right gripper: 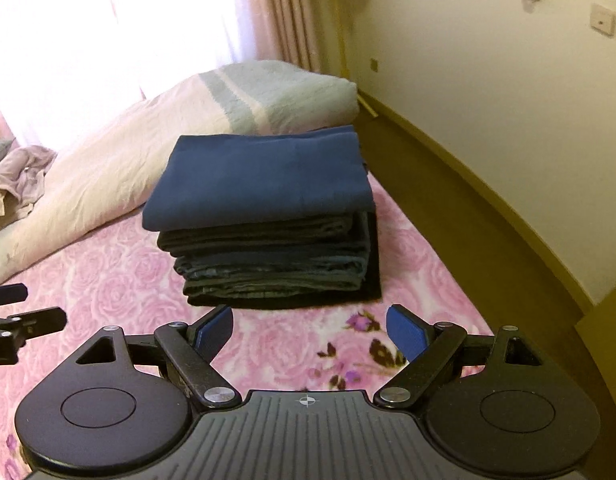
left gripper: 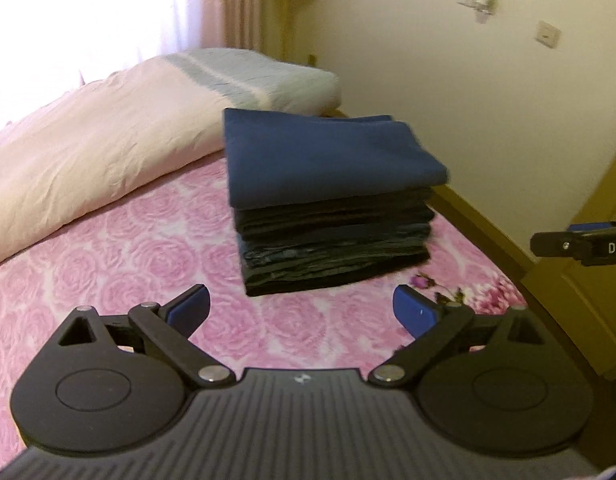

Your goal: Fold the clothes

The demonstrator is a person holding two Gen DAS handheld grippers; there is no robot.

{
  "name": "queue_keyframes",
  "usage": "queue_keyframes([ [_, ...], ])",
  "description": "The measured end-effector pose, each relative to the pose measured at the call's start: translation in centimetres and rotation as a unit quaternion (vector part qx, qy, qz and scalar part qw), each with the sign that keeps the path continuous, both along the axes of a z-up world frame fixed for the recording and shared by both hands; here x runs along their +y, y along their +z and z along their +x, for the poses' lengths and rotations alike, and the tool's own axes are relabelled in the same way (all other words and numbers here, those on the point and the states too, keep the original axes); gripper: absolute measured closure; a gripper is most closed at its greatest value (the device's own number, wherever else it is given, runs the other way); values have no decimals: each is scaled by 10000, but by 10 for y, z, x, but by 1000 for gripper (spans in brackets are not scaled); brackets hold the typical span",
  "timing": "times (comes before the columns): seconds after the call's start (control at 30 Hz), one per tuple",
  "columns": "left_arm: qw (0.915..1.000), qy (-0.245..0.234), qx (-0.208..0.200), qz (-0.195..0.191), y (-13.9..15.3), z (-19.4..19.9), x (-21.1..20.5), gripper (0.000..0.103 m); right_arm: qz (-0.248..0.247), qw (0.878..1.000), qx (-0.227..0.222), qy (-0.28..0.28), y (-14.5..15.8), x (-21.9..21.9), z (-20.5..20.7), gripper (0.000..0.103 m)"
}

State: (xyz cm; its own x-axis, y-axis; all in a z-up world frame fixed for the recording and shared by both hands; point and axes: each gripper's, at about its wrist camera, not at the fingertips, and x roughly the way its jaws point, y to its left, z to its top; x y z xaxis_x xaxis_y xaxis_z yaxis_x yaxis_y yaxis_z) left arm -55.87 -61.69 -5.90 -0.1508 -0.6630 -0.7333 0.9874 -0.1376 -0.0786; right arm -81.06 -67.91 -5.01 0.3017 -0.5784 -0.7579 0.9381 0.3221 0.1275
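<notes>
Left gripper [left gripper: 301, 312], right gripper [right gripper: 309, 330] spread (empty); folded stack [right gripper: 267, 216] beyond.

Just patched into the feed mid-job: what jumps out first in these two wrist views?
The stack of folded clothes sits mid-bed on the pink rose bedspread, a blue garment on top of darker layers. Both the left gripper and right gripper hang open and empty just short of the stack. Behind it lies a pale rumpled duvet, with a crumpled beige garment at its far left.

free: bedspread [right gripper: 107, 280] before stack [right gripper: 267, 216] | blocked: quilt [right gripper: 107, 168] left, apparently touching stack
</notes>
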Motion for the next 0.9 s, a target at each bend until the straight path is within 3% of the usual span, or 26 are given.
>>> queue_keyframes([
  [0.3, 9996, 209, -185, -42, 13, -12, 26, 7, 14, 10000, 4, 16, 10, 32, -9, 16],
  [0.43, 9986, 509, -162, 56, 16, -15, 24, 7, -76, 9997, -12, 238, 18, 25, -10, 16],
  [0.77, 9966, 740, -306, 199, 21, -53, 18, 7, -102, 9984, -1, 562, 26, 10, -31, 16],
  [0.9, 9931, 933, -680, 187, 23, -61, 18, 7, -7, 9982, -37, 596, 21, 8, -40, 16],
])
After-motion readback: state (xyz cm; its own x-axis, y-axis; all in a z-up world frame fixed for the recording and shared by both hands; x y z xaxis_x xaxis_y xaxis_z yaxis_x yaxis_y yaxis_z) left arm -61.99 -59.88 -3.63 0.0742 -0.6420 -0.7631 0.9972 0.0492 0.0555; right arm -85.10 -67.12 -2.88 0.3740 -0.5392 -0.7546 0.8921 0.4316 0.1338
